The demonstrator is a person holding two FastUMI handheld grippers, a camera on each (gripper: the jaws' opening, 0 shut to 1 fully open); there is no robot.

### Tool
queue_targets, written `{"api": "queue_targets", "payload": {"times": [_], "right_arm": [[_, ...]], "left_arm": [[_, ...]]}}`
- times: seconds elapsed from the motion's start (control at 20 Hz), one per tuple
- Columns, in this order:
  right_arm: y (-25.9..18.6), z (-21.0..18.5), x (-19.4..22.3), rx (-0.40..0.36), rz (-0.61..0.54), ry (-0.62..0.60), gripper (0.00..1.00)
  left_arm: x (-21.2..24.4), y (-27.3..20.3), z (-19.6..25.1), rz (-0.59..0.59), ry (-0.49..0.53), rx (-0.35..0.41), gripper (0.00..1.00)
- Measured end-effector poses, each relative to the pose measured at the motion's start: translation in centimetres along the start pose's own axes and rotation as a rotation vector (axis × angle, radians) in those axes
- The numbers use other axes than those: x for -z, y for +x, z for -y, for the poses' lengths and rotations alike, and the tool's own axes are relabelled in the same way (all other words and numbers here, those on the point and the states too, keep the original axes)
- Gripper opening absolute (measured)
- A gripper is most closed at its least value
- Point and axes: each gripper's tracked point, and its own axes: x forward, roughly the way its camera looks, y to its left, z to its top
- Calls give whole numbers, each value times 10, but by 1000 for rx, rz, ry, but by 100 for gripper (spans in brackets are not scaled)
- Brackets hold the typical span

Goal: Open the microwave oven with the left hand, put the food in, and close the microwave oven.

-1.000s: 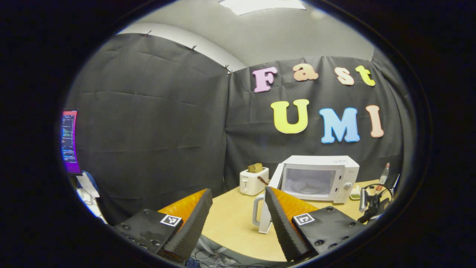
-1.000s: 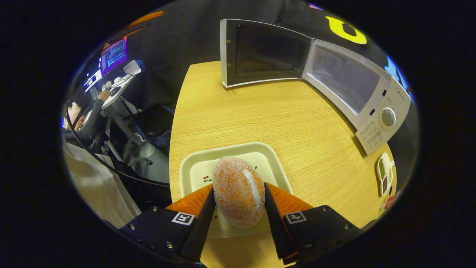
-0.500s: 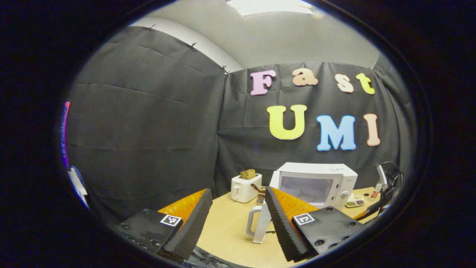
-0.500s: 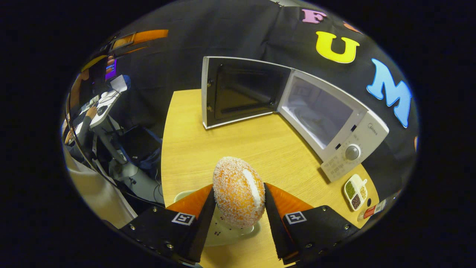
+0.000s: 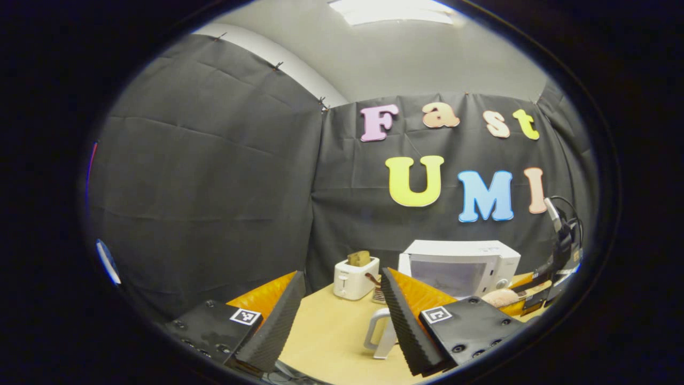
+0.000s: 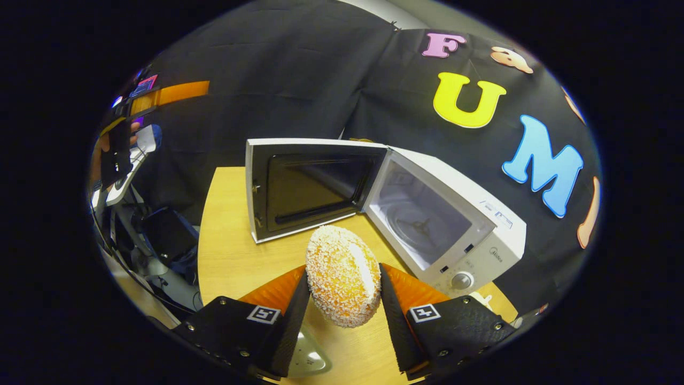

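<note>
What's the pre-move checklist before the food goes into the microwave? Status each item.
1. Microwave door swung fully open: ok.
2. Cavity and turntable free of objects: ok.
3. Right gripper shut on the food, both fingers pressing its sides: ok.
4. Food lifted clear of the plate and the table: ok.
5. Left gripper open, empty, held back from the door's edge: ok.
6. Food fits through the opening without brushing the frame: cannot tell.

Bright ceiling light (image 5: 395, 10), dim booth, sharp focus, fisheye-warped edges
</note>
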Motion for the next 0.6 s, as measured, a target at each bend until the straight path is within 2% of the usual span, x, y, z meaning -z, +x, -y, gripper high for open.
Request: {"api": "queue_targets", "payload": {"times": [0.4,0.6], "right_arm": [[58,46,-45,114,36,-60,73],[89,65,-53,152,32,-74,73]], "left_arm": [[10,30,-48,-13,5,-55,93],[19,39,-69,-27,-8,-85,93]]}}
